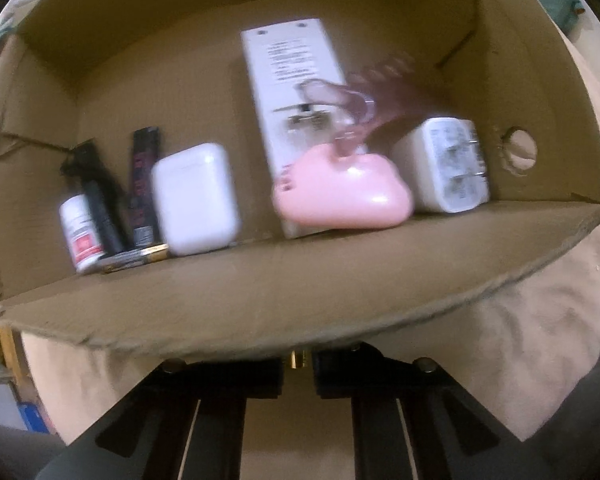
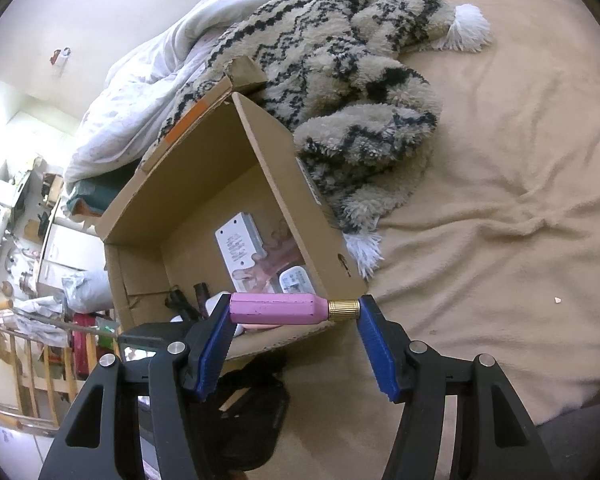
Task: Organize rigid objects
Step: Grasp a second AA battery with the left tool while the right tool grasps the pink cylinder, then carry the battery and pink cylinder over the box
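- Right wrist view: my right tongs [image 2: 296, 312] stand half open, clamped end to end on a pink cylinder [image 2: 276, 309] with a brass tip; its long axis runs crosswise between the pads.
- Cardboard box [image 2: 274, 148] sits on the bed [image 2: 500, 200] just beyond it, opening upward.
- Left tongs [image 1: 298, 364] are shut and empty, at the box's near wall.
- Remote [image 1: 292, 80] print too blurred to read.

Right tool [image 2: 295, 312] clamping a pink cylinder [image 2: 278, 309] endwise above an open cardboard box [image 2: 276, 148] on the bed [image 2: 500, 160].
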`<state>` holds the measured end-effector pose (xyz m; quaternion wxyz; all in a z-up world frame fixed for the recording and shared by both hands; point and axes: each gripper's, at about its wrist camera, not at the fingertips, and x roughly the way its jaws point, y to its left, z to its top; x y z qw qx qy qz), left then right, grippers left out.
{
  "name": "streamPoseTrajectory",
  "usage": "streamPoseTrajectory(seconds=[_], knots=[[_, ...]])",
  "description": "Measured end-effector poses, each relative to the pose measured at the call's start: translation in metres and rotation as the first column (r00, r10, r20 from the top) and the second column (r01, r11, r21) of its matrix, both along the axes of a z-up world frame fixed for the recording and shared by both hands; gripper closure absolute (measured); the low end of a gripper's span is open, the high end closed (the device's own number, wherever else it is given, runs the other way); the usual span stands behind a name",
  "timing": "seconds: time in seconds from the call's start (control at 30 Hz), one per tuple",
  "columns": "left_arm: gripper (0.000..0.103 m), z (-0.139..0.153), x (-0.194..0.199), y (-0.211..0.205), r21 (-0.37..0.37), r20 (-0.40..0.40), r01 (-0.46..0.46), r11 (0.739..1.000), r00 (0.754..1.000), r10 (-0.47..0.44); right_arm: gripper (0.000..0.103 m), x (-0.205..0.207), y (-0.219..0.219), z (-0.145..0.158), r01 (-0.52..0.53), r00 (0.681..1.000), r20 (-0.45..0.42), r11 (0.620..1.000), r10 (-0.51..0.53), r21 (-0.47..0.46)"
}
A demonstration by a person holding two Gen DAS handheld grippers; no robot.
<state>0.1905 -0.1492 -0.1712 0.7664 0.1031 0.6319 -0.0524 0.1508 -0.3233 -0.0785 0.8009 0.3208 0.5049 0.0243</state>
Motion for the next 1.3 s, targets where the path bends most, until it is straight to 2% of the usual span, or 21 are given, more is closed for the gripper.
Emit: streamPoseTrajectory(seconds=[0.3, 0.37, 0.53, 0.73, 0.87, 1.0, 1.07, 1.17, 1.3], knots=[[0.094, 0.007, -0.011, 0.055, 0.047, 0.009, -0.023, 0.999, 1.0, 0.022, 0.038, -0.002, 0.004, -0.004, -0.009, 1.0, -0.019, 1.0, 0.008, -0.016], [0.094, 0.019, -0.018, 0.07, 0.042, 0.039, -0.052, 0.998, 0.998, 0.05, 0.038, -0.003, 0.005, -0.003, -0.011, 1.0, -0.016, 1.0, 0.011, -0.024], [0.094, 0.059, -0.032, 0.087, -0.008, 0.121, -0.048, 0.999, 0.991, 0.049, 0.038, -0.005, 0.01, -0.001, -0.02, 1.0, -0.011, 0.998, 0.019, -0.052], [0.094, 0.11, -0.054, 0.106, -0.06, 0.237, -0.069, 0.996, 0.968, 0.081, 0.038, -0.006, 0.021, 0.006, -0.065, 0.998, 0.018, 0.993, 0.067, -0.099], [0.094, 0.143, -0.036, 0.117, -0.087, 0.301, -0.117, 0.989, 0.943, 0.138, 0.038, 0.003, 0.041, 0.025, -0.129, 0.986, 0.072, 0.967, 0.148, -0.221], [0.094, 0.166, -0.025, 0.126, -0.103, 0.339, -0.153, 0.983, 0.923, 0.18, 0.038, 0.018, 0.056, 0.04, -0.18, 0.967, 0.13, 0.95, 0.218, -0.255], [0.094, 0.174, -0.004, 0.134, -0.109, 0.348, -0.164, 0.98, 0.917, 0.192, 0.038, 0.028, 0.061, 0.044, -0.197, 0.959, 0.149, 0.944, 0.242, -0.263], [0.094, 0.176, 0.014, 0.134, -0.112, 0.357, -0.175, 0.978, 0.911, 0.204, 0.038, 0.042, 0.068, 0.041, -0.226, 0.952, 0.149, 0.941, 0.268, -0.25], [0.094, 0.152, 0.032, 0.128, -0.099, 0.35, -0.183, 0.978, 0.913, 0.207, 0.038, 0.054, 0.076, 0.026, -0.258, 0.95, 0.119, 0.939, 0.289, -0.226]])
